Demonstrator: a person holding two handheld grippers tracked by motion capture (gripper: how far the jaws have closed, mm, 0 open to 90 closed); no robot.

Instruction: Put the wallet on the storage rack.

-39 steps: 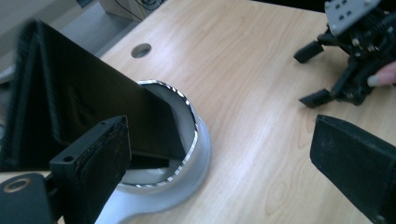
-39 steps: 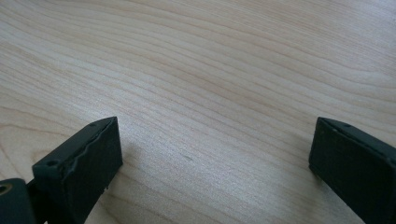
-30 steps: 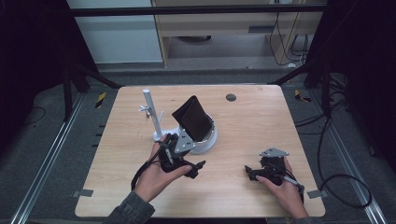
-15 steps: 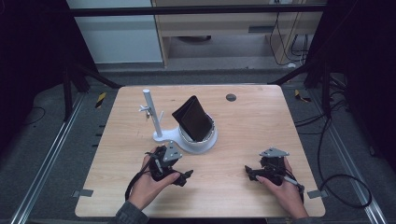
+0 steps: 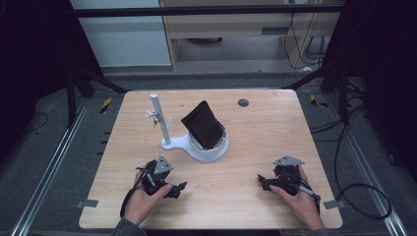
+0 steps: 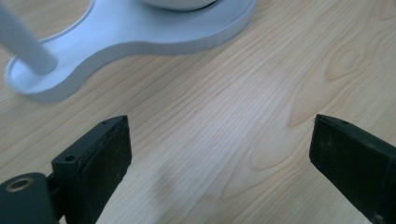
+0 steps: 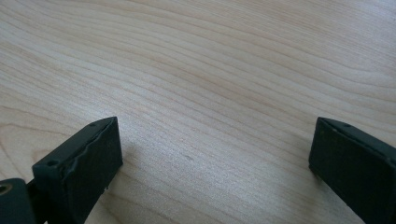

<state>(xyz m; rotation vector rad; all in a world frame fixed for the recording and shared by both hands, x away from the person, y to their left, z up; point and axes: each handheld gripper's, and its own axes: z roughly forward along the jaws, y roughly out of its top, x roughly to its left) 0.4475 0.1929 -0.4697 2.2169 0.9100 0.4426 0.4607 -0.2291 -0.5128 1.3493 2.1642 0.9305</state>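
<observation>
**Wallet upright in the white stand**

A black folded leather wallet leans tilted in the round white plastic stand mid-bench. Left gripper and right gripper, jaws released, rest near the pale wooden bench front edge, bare wood between.

Your wallet is black, folded shut and stands tilted in the white cup of the stand, its upper end leaning toward the post. The stand sits mid-table, its thin post upright at the left of its flat base.

Grey floor, dark surroundings (pale cabinet behind)
</observation>
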